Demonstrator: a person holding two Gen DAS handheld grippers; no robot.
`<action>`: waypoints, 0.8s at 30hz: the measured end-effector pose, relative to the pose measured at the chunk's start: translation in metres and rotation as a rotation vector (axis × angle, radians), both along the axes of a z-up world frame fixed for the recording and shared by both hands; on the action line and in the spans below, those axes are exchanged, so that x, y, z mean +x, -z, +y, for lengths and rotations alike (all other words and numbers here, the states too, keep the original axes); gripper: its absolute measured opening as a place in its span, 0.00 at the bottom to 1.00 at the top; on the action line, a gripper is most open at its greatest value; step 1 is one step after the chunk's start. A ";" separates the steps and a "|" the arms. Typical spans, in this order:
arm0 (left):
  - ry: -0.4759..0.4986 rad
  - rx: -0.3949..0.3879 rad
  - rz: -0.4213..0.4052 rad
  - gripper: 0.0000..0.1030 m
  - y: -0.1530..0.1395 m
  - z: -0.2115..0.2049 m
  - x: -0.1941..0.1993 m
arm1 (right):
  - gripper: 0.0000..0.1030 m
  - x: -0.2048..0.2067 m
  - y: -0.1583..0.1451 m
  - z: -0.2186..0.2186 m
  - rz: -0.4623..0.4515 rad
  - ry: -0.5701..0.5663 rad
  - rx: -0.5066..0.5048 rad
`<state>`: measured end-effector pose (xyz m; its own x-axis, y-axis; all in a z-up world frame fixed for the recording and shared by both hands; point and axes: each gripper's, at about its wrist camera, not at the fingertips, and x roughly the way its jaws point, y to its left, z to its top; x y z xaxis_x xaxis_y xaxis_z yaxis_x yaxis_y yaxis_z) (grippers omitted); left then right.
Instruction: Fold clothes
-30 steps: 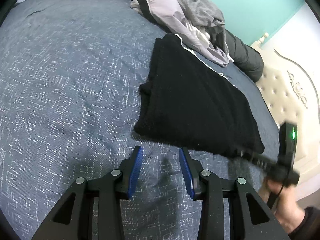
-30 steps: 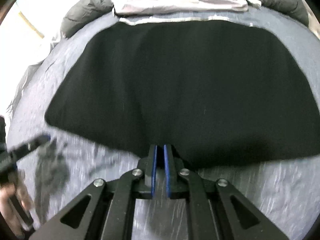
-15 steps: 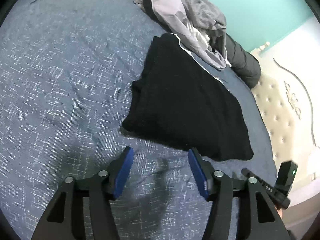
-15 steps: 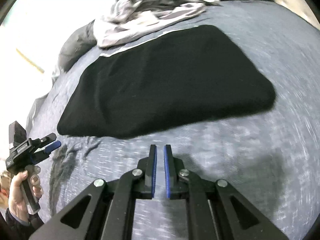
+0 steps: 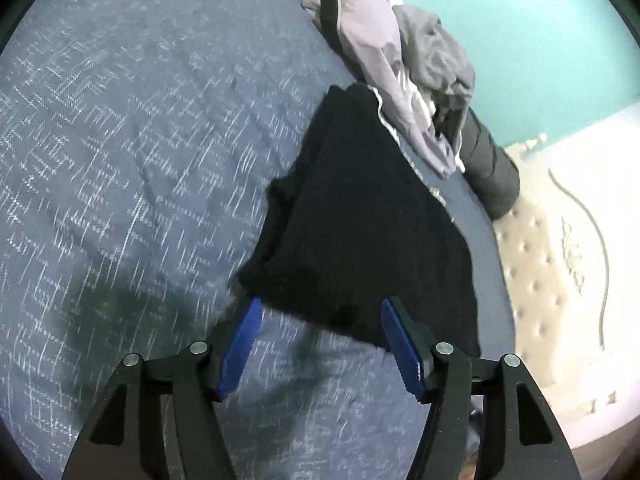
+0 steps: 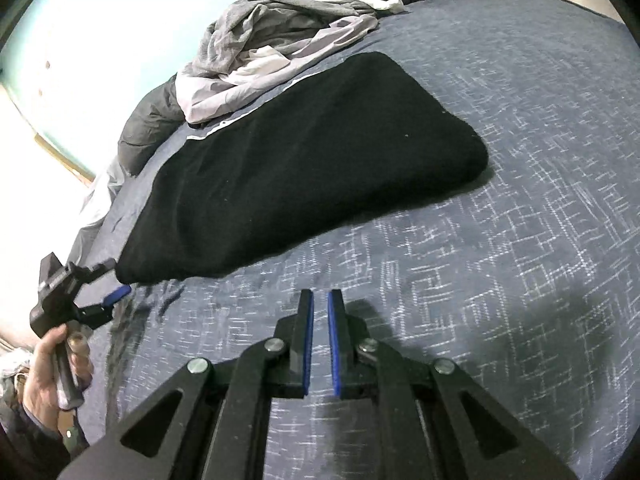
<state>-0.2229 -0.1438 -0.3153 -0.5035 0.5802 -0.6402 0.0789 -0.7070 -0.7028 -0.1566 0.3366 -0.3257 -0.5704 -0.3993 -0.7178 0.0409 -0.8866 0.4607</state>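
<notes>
A folded black garment (image 5: 360, 216) lies on a bed's blue patterned cover (image 5: 120, 160), beside a heap of grey clothes (image 5: 400, 52). The left tongs (image 5: 320, 312), jaws just widened, hover released at its near corner. The right tongs (image 6: 320, 300) are clenched on nothing over bare cover.

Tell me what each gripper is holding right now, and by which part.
Nothing is held. The left gripper is open at the near edge of the black garment, pads not pressing it. The right gripper is shut, empty, over the bedspread.

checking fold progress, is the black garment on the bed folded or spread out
Folded. The black garment lies as a compact slab on the bedspread, with a thick rounded fold at one end and doubled layers along its edge in the left wrist view.
</notes>
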 end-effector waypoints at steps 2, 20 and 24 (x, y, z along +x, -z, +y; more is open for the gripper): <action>-0.015 0.014 -0.011 0.64 0.002 -0.001 -0.005 | 0.07 -0.001 0.002 0.003 -0.005 0.016 0.017; -0.012 -0.079 0.040 0.12 -0.019 0.017 -0.029 | 0.32 -0.001 0.000 0.016 0.028 0.064 0.066; 0.004 -0.092 0.068 0.08 -0.031 0.025 -0.032 | 0.32 0.000 -0.001 0.017 0.033 0.070 0.064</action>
